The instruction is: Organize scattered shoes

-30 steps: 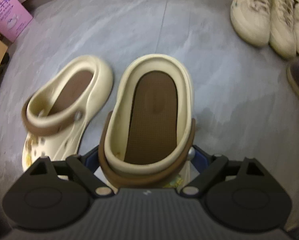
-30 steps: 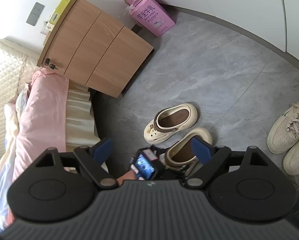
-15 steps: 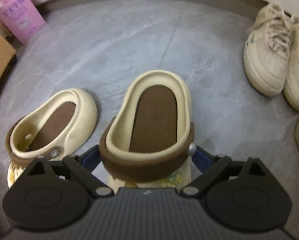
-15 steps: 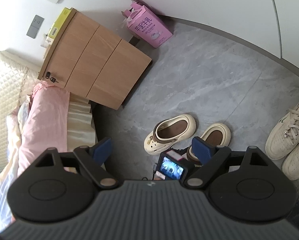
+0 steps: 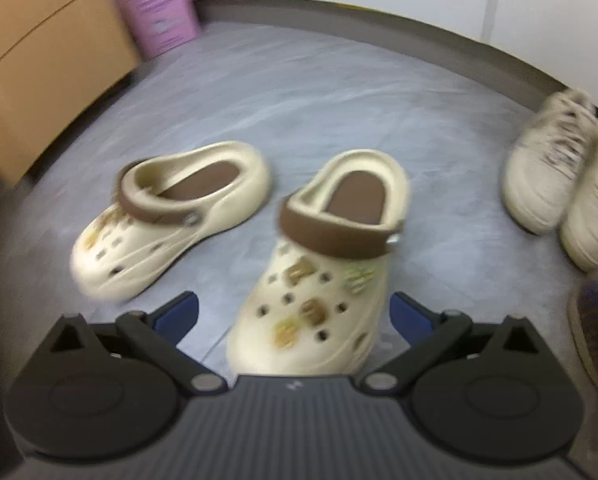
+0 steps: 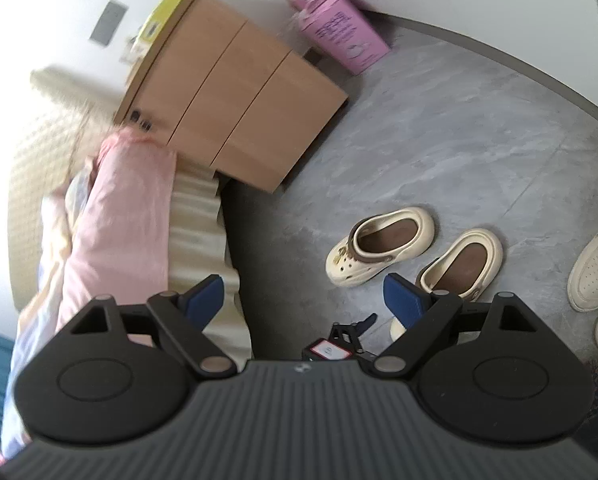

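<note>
Two cream clogs with brown straps stand side by side on the grey floor. In the left wrist view the right clog (image 5: 319, 280) points its toe at me, and the left clog (image 5: 171, 220) lies angled beside it. My left gripper (image 5: 291, 312) is open; its blue pads flank the right clog's toe with a gap on each side. My right gripper (image 6: 303, 296) is open and holds nothing, high above the floor. From there I see both clogs (image 6: 379, 248) (image 6: 463, 264) and part of the left gripper (image 6: 347, 340) below.
White sneakers (image 5: 551, 176) (image 6: 595, 268) sit to the right, with a dark patterned shoe (image 5: 595, 320) nearer. A wooden cabinet (image 6: 235, 100) and a pink box (image 6: 339, 36) stand at the wall. A bed with a pink blanket (image 6: 119, 220) lies on the left.
My left gripper has opened, let go of the right clog and drawn back. That clog now stands on the floor beside the other one. The right gripper stays open.
</note>
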{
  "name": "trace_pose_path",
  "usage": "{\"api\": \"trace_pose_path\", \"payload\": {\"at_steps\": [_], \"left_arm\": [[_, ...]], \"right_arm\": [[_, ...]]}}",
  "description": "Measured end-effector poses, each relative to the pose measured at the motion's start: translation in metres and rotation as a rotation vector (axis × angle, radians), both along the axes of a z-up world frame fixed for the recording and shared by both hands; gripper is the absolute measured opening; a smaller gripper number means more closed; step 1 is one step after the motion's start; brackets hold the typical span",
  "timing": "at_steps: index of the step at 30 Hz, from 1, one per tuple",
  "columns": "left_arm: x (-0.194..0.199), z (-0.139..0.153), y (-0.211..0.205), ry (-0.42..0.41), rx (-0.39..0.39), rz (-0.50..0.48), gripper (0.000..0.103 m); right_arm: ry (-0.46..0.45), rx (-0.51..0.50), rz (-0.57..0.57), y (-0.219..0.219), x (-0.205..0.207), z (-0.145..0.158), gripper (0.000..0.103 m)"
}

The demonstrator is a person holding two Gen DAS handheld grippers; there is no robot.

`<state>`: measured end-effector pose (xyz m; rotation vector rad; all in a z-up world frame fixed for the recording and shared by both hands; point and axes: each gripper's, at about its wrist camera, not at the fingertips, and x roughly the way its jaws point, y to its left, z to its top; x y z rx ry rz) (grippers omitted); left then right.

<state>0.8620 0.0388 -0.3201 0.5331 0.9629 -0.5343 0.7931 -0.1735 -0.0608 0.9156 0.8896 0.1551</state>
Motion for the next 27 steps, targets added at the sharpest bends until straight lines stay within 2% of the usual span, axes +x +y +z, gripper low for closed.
{"api": "trace_pose_path", "payload": {"at_steps": [3, 4, 6, 8, 10, 11, 12, 13, 17, 19, 21, 23, 24, 25, 27], "left_arm": [[0.009, 0.003, 0.013, 0.06, -0.044, 0.088, 0.102], [0.01, 0.005, 0.017, 0.055, -0.068, 0.115, 0.102], [0.01, 0.009, 0.026, 0.019, -0.127, 0.172, 0.102], [0.012, 0.012, 0.031, 0.002, -0.152, 0.195, 0.102], [0.017, 0.019, 0.034, -0.032, -0.141, 0.144, 0.098], [0.016, 0.024, 0.036, -0.098, -0.14, 0.14, 0.102], [0.013, 0.032, 0.043, -0.211, -0.144, 0.146, 0.103], [0.013, 0.035, 0.047, -0.257, -0.148, 0.158, 0.103], [0.021, 0.028, 0.06, -0.219, -0.18, 0.268, 0.103], [0.016, 0.014, 0.072, -0.189, -0.234, 0.36, 0.103], [0.015, -0.003, 0.076, -0.141, -0.233, 0.418, 0.102], [0.015, -0.007, 0.073, -0.115, -0.202, 0.403, 0.1], [0.013, -0.005, 0.071, -0.145, -0.19, 0.377, 0.101], [0.01, -0.002, 0.068, -0.176, -0.178, 0.355, 0.102], [0.008, 0.001, 0.068, -0.215, -0.166, 0.343, 0.102]], "right_arm": [[0.01, 0.017, 0.018, 0.002, -0.011, 0.002, 0.089], [0.004, 0.021, 0.025, 0.003, -0.013, 0.003, 0.089], [-0.011, 0.027, 0.04, 0.004, -0.016, 0.004, 0.089], [-0.013, -0.014, 0.053, 0.006, -0.015, 0.007, 0.089], [0.005, -0.067, 0.105, 0.011, -0.005, 0.005, 0.089], [0.015, -0.093, 0.134, 0.013, 0.0, 0.004, 0.089], [0.025, -0.119, 0.17, 0.017, 0.006, -0.005, 0.089], [0.034, -0.146, 0.208, 0.022, 0.012, -0.015, 0.088], [0.071, -0.251, 0.359, 0.039, 0.037, -0.057, 0.088], [0.09, -0.304, 0.434, 0.048, 0.049, -0.077, 0.088], [0.108, -0.356, 0.51, 0.057, 0.061, -0.098, 0.084], [0.127, -0.409, 0.585, 0.066, 0.073, -0.119, 0.082], [0.129, -0.421, 0.615, 0.07, 0.077, -0.13, 0.08], [0.13, -0.43, 0.643, 0.073, 0.08, -0.142, 0.074], [0.105, -0.46, 0.699, 0.082, 0.093, -0.18, 0.072]]}}
